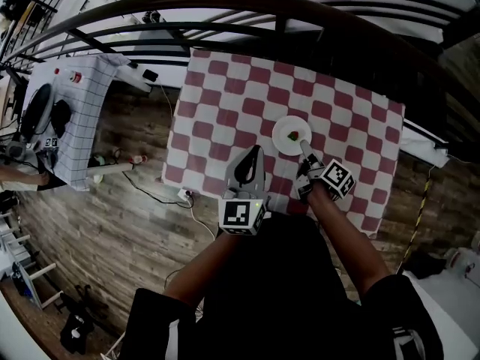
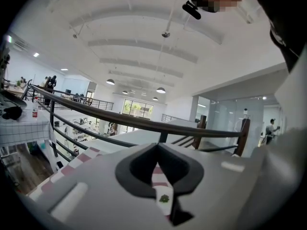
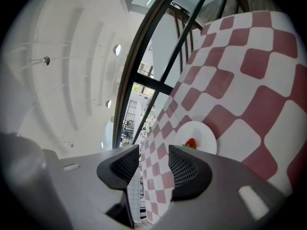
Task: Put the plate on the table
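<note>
A small white plate (image 1: 285, 130) lies flat on the red-and-white checked table (image 1: 225, 103), with a red strawberry (image 1: 294, 135) on it. My right gripper (image 1: 303, 149) is just at the plate's near rim and stands open. In the right gripper view nothing is between its pads (image 3: 186, 166), and the plate (image 3: 201, 134) and strawberry (image 3: 191, 143) lie a little ahead and to the right. My left gripper (image 1: 254, 153) hovers over the cloth to the plate's near left. Its tips meet and nothing is gripped (image 2: 156, 146).
A dark curved railing (image 1: 225, 6) runs behind the table. A second table with a white gridded cloth (image 1: 82, 118) stands to the left. Cables and a plug block (image 1: 182, 195) lie on the wood floor beside the near-left table corner. The table's near edge is under my arms.
</note>
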A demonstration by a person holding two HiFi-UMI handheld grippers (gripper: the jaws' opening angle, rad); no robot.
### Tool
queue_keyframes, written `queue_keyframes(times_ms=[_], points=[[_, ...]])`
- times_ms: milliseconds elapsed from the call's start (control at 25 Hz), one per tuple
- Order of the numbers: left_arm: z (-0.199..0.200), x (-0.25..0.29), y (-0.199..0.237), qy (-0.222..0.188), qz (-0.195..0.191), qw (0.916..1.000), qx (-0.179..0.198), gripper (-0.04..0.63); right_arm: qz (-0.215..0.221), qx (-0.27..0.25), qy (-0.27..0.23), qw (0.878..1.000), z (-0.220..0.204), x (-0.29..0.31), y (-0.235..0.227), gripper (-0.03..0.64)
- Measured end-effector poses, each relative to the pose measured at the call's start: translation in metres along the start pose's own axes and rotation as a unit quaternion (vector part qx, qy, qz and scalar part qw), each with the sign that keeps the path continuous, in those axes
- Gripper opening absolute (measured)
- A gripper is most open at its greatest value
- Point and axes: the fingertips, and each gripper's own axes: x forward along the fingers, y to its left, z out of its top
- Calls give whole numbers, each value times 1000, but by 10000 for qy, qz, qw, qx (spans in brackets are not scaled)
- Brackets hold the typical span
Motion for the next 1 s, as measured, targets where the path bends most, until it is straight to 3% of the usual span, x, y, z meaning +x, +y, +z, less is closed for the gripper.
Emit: queue_keyframes(times_ms=[280, 440, 640, 800, 1000], points=[[12, 10, -13, -45, -375, 9990, -223, 11, 203, 183, -728, 9970, 20, -34, 30, 80], [19, 13, -19, -97, -569, 9980, -275, 11, 325, -13, -954, 9949, 21, -48, 53, 5], [17, 24, -30, -18, -866, 9957, -322, 11, -239, -1025, -956, 9898, 21, -56, 68, -2], [19, 29, -40, -3, -1091, 9936, -295, 11, -255, -1615, -995, 9815, 21, -63, 85, -2], [17, 34, -46, 123, -1252, 9919, -191, 11, -430, -2604, -1099, 9583, 27, -70, 109, -2]])
